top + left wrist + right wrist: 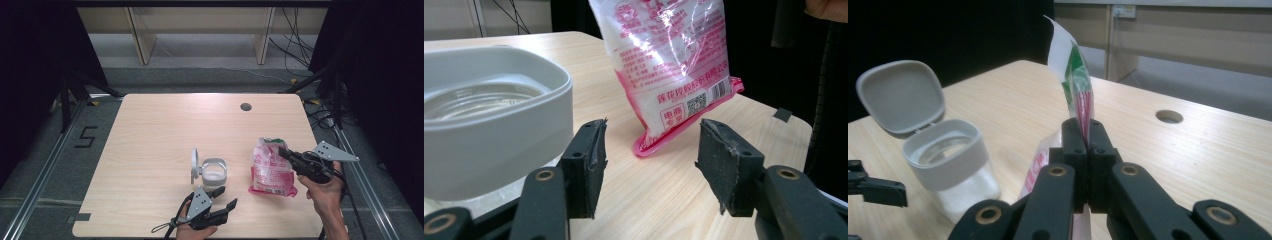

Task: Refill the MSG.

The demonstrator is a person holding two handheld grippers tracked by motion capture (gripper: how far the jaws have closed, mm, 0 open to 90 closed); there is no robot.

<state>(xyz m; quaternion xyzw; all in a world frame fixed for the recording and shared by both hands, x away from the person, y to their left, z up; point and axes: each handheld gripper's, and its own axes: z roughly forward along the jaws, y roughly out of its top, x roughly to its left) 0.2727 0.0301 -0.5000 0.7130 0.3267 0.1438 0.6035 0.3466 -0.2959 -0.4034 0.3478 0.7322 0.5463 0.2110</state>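
The right gripper (284, 151), clamped on the bag (269, 170), sits right of the jar (214, 172); the left gripper (223, 198), open and empty, is just below the jar.

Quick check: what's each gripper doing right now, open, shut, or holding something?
Left gripper: open, nothing between its jaws, beside the jar.
Right gripper: shut on the top edge of the pink bag.

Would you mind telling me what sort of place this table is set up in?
Probably a lab recording bay: a bare wooden table enclosed by black curtains, loose cables on the grey floor, and a "5" marker taped beside it.
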